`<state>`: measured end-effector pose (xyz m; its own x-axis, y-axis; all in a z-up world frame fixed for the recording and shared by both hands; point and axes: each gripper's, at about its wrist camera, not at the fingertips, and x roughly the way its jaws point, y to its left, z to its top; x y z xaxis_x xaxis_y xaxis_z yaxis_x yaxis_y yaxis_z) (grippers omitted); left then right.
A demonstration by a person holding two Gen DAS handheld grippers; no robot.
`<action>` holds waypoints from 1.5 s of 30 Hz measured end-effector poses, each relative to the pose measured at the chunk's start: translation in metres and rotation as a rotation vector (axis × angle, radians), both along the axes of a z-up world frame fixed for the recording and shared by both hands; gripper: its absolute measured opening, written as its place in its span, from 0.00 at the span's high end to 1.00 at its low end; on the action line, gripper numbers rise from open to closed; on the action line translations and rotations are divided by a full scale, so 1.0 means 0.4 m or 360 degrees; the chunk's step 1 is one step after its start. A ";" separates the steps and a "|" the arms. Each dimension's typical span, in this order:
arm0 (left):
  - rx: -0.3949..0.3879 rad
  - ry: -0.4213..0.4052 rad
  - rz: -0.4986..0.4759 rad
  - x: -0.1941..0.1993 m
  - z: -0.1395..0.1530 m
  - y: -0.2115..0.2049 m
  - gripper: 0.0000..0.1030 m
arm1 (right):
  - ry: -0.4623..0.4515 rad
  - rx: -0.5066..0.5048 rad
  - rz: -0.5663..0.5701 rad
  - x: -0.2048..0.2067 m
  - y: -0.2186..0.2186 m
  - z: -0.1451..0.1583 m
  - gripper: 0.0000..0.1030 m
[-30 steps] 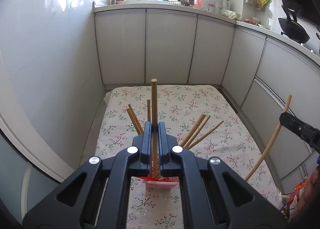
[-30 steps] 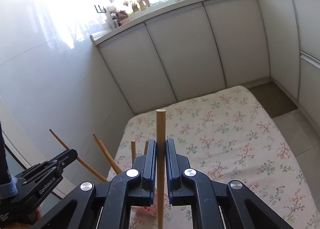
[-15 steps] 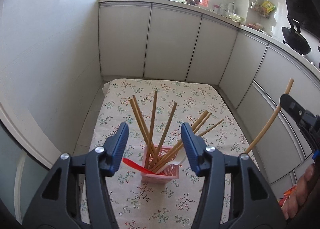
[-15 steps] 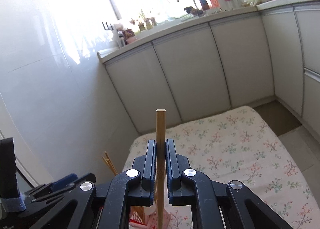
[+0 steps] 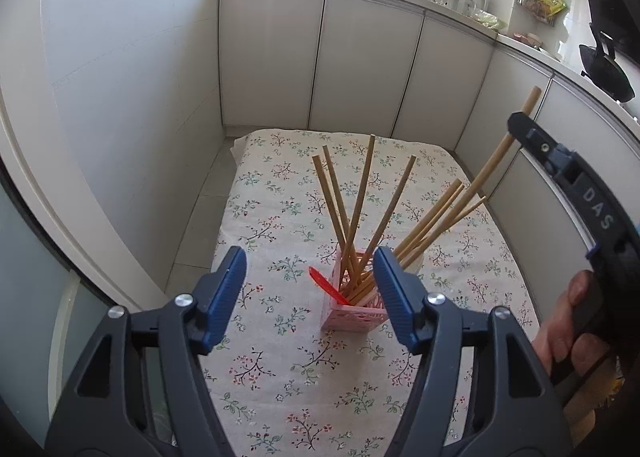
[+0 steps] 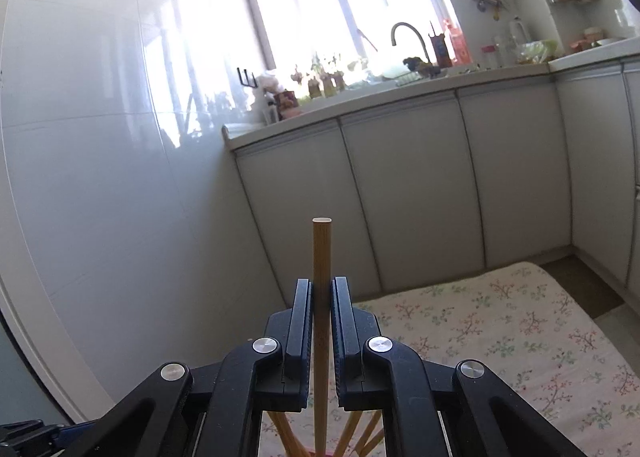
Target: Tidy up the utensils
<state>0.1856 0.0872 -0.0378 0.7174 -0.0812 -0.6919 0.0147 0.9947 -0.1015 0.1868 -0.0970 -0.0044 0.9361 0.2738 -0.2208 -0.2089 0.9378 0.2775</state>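
A pink slotted basket (image 5: 352, 311) stands on the floral cloth (image 5: 272, 213) and holds several bamboo chopsticks (image 5: 360, 201) and a red spoon (image 5: 325, 286). My left gripper (image 5: 309, 255) hovers in front of and above the basket. Its jaws are opening and nothing is gripped between its blue pads (image 5: 224, 293). My right gripper (image 6: 321, 289) is shut on one upright bamboo chopstick (image 6: 321, 253). In the left wrist view the right gripper (image 5: 520, 125) comes in from the right, and the held chopstick (image 5: 490, 169) slants down towards the basket. Chopstick tops (image 6: 352, 431) show under the right gripper.
White cabinets (image 5: 368, 69) and a glossy white wall (image 5: 120, 97) enclose the cloth on the far, right and left sides. A counter with a sink tap (image 6: 408, 37) runs behind. A black wok (image 5: 606, 69) sits at upper right. A hand (image 5: 572, 325) holds the right gripper's handle.
My left gripper let go of its chopstick, which now stands in the basket, and its jaws spread while it drew back. The right gripper moved with its chopstick to over the basket.
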 end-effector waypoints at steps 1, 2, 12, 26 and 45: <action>0.0003 0.0002 -0.0005 0.000 -0.001 -0.002 0.35 | 0.0009 -0.0010 -0.0003 0.009 0.009 -0.012 0.92; 0.0008 0.0002 -0.0011 -0.001 -0.001 -0.002 0.35 | 0.0019 -0.0020 0.0001 0.017 0.018 -0.022 0.92; 0.0034 0.0016 -0.0006 0.000 -0.004 -0.004 0.26 | 0.0120 -0.0029 0.0071 0.043 0.026 -0.086 0.49; 0.0062 0.0057 0.0075 -0.039 0.020 -0.026 0.09 | 0.0321 0.0098 -0.0001 -0.026 -0.145 0.012 0.20; 0.0124 -0.0366 -0.0112 -0.399 0.347 -0.233 0.01 | 0.0332 -0.0347 -0.0267 -0.485 -0.326 0.335 0.00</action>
